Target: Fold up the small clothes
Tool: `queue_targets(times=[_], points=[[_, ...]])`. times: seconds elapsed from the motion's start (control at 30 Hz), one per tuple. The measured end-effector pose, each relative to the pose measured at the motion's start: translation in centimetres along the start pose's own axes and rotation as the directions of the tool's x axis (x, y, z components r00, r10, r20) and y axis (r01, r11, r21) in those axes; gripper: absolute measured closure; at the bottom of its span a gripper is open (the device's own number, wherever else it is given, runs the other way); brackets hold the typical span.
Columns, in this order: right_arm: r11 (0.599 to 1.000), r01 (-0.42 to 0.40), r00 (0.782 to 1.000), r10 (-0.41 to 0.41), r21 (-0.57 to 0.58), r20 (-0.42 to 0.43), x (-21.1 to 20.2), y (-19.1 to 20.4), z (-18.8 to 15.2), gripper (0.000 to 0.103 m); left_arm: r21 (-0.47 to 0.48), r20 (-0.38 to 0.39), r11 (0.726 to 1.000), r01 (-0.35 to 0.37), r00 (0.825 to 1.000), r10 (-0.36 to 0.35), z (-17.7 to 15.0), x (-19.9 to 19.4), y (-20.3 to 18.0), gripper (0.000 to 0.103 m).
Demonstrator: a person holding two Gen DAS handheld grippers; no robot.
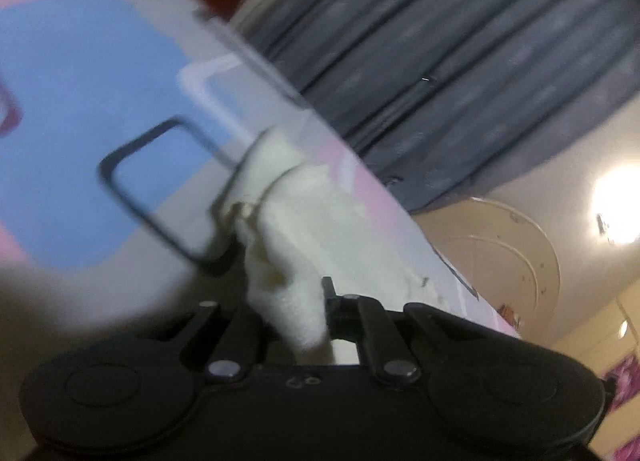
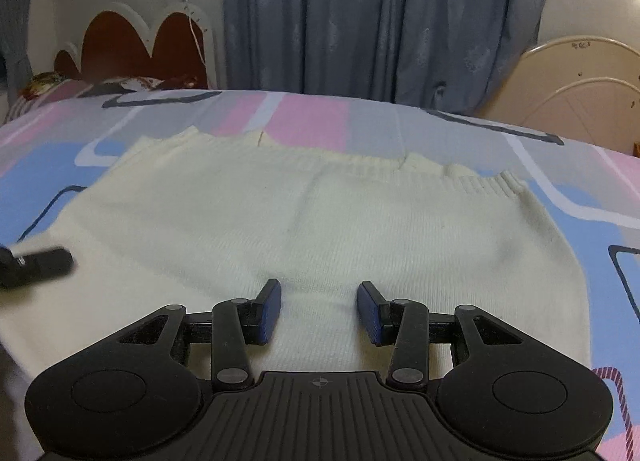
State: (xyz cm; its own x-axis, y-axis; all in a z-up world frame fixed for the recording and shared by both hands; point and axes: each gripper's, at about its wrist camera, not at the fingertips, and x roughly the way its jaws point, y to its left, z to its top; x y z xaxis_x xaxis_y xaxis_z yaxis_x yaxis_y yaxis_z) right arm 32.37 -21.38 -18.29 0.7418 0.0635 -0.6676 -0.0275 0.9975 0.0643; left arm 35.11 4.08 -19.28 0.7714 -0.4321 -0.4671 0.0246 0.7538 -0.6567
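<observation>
- On the bed (image 2: pixel 600 197), cream sweater (image 2: pixel 280 221) spread flat over the patterned sheet, ribbed hem at its far edge toward the curtain (image 2: pixel 360 21).
- Right gripper (image 2: pixel 319 311) just above sweater's near edge, jaws spread, holding nothing.
- Left gripper (image 1: pixel 294 313) pinching a bunched fold of the sweater (image 1: pixel 288 261); view tilted, blurred.
- Left gripper's tip shows at sweater's left edge.

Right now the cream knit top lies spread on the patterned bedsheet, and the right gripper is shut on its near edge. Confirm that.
Not quite. The cream knit top does lie spread on the patterned bedsheet, but the right gripper is open over its near edge, holding nothing. The right wrist view shows the gap between its fingers.
</observation>
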Motion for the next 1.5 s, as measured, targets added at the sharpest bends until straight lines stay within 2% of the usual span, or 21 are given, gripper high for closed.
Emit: queue_targets(times=[0.1,0.2,0.3,0.43,0.63,0.7,0.73,0.77,0.8,0.83,0.87,0.93,1.0,1.03,1.1,1.13,1.2,1.27,1.37,1.43,1.5], points=[[1.000,-0.007,1.000,0.007,0.008,0.010,-0.3,-0.1,-0.1,0.060,0.130,0.015,0.991,0.034,0.999,-0.036,0.3,-0.3,-2.7,0.097],[0.992,-0.063,0.998,0.060,0.105,0.029,-1.1,-1.7,0.1,0.060,0.249,0.005,0.964,0.095,0.995,-0.099,0.1,-0.3,-5.7,0.097],[0.979,-0.065,0.997,0.056,0.194,0.056,-2.4,-3.6,0.3,0.060,0.352,-0.042,0.920,0.171,0.985,-0.167,-0.6,0.3,-9.1,0.097],[0.963,-0.038,0.997,0.017,0.266,0.081,-4.5,-6.8,0.0,0.060,0.447,-0.153,0.853,0.268,0.963,-0.222,-3.2,2.3,-13.1,0.097],[0.928,0.042,0.994,-0.077,0.370,0.080,-7.9,-12.6,-1.8,0.060,0.521,-0.324,0.784,0.338,0.928,-0.185,-9.5,5.7,-16.1,0.097],[0.917,0.059,0.992,-0.097,0.394,0.076,-8.6,-13.8,-2.2,0.060,0.559,-0.382,0.751,0.352,0.913,-0.144,-11.6,6.2,-16.7,0.093],[0.913,0.063,0.992,-0.103,0.404,0.079,-9.0,-14.3,-2.2,0.060,0.572,-0.382,0.746,0.340,0.916,-0.125,-12.3,6.1,-16.7,0.089],[0.905,0.060,0.991,-0.105,0.420,0.086,-9.4,-14.8,-2.2,0.060,0.572,-0.379,0.750,0.332,0.918,-0.117,-12.4,5.9,-16.7,0.082],[0.898,0.046,0.991,-0.097,0.437,0.096,-9.8,-15.2,-2.2,0.060,0.565,-0.382,0.754,0.334,0.917,-0.120,-12.3,5.7,-16.7,0.079],[0.893,0.024,0.991,-0.081,0.449,0.109,-10.2,-15.3,-2.1,0.060,0.561,-0.387,0.754,0.341,0.914,-0.125,-12.2,5.0,-16.7,0.070],[0.890,0.004,0.991,-0.066,0.455,0.119,-10.3,-15.5,-1.9,0.060,0.560,-0.390,0.754,0.343,0.912,-0.125,-11.9,4.8,-16.8,0.052],[0.893,-0.035,0.991,-0.027,0.449,0.131,-10.7,-15.3,-1.8,0.060,0.556,-0.381,0.756,0.347,0.914,-0.140,-11.6,3.0,-16.6,0.036],[0.894,-0.077,0.991,0.020,0.441,0.133,-10.7,-14.7,-1.6,0.060,0.568,-0.374,0.742,0.355,0.915,-0.152,-11.6,1.9,-16.6,0.036],[0.892,-0.092,0.991,0.037,0.442,0.131,-10.3,-14.4,-1.4,0.060,0.565,-0.367,0.745,0.354,0.917,-0.157,-11.1,1.1,-16.3,0.037],[0.886,-0.128,0.990,0.086,0.446,0.114,-9.7,-14.0,-1.1,0.060,0.554,-0.329,0.764,0.331,0.930,-0.164,-9.4,0.4,-15.8,0.037],[0.883,-0.136,0.989,0.098,0.450,0.107,-9.3,-13.8,-1.0,0.060,0.546,-0.298,0.781,0.302,0.942,-0.155,-8.5,0.6,-15.5,0.037],[0.871,-0.154,0.988,0.127,0.467,0.089,-8.2,-13.7,-0.8,0.060,0.529,-0.244,0.814,0.239,0.962,-0.124,-6.9,0.6,-14.5,0.037],[0.848,-0.158,0.987,0.147,0.505,0.062,-6.8,-13.9,-0.7,0.060,0.525,-0.197,0.835,0.165,0.978,-0.069,-5.5,1.5,-13.6,0.038],[0.827,-0.165,0.985,0.163,0.538,0.051,-5.1,-14.6,-0.7,0.060,0.498,-0.158,0.862,0.099,0.987,-0.022,-4.0,3.0,-12.6,0.038],[0.805,-0.197,0.979,0.196,0.560,0.062,-4.4,-14.7,-0.8,0.060,0.487,-0.147,0.871,0.067,0.989,0.007,-3.4,4.3,-12.2,0.039],[0.800,-0.208,0.976,0.208,0.563,0.065,-3.8,-14.7,-0.7,0.060,0.477,-0.152,0.877,0.058,0.988,0.018,-3.2,5.2,-12.0,0.040]])
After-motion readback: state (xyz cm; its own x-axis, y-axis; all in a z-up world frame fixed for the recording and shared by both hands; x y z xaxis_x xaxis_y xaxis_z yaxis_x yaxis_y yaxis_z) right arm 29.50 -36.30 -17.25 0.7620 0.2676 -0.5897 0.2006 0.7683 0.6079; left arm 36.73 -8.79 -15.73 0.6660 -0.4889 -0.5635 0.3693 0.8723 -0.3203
